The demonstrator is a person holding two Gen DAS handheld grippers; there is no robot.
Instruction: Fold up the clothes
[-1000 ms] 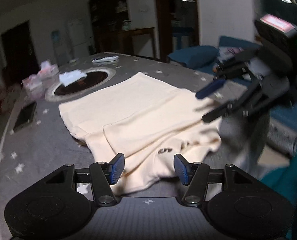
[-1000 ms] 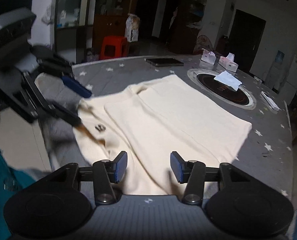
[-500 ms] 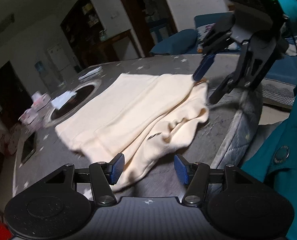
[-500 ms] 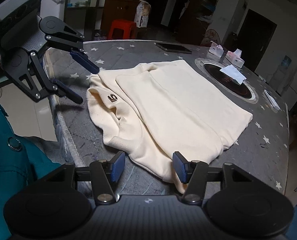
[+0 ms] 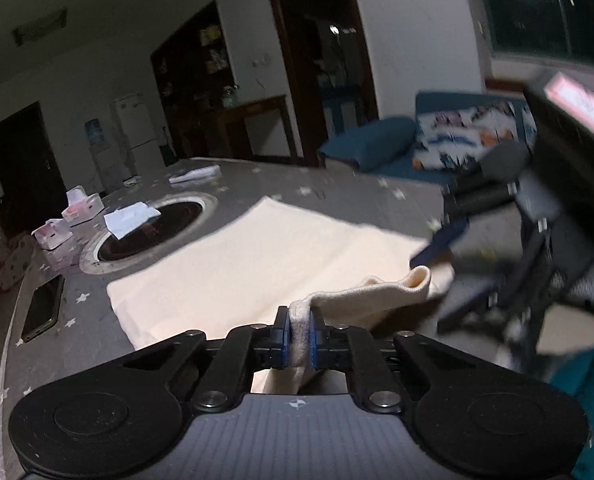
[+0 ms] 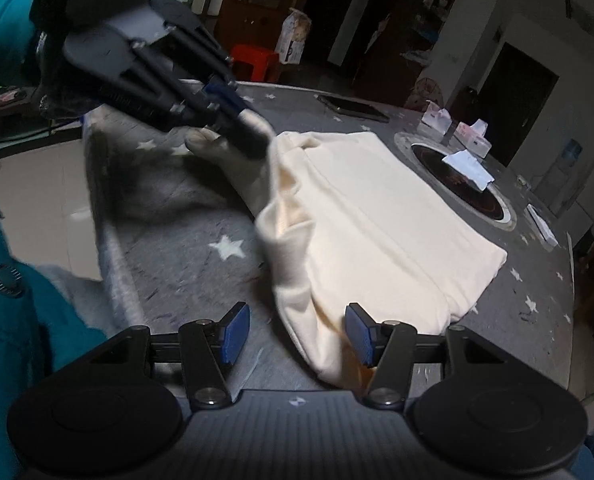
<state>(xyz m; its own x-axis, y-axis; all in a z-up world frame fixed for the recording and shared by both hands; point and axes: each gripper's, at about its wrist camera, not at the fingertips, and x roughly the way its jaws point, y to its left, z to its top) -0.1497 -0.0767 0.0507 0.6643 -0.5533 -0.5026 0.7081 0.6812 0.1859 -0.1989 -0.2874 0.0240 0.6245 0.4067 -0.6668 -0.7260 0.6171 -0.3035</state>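
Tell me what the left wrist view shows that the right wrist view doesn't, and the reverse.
Left wrist only: the left gripper closing on a fold of the cream garment, fabric pinched between its pads, and a blue sofa behind. Right wrist only: the right gripper open, the garment's near corner between its pads without being pressed, and a red stool. Both: the garment on the grey star-print table, the dark round inset and the tissue boxes.

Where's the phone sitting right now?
In the left wrist view, the phone lies flat at the table's left edge, left of the cream garment and below the tissue boxes.
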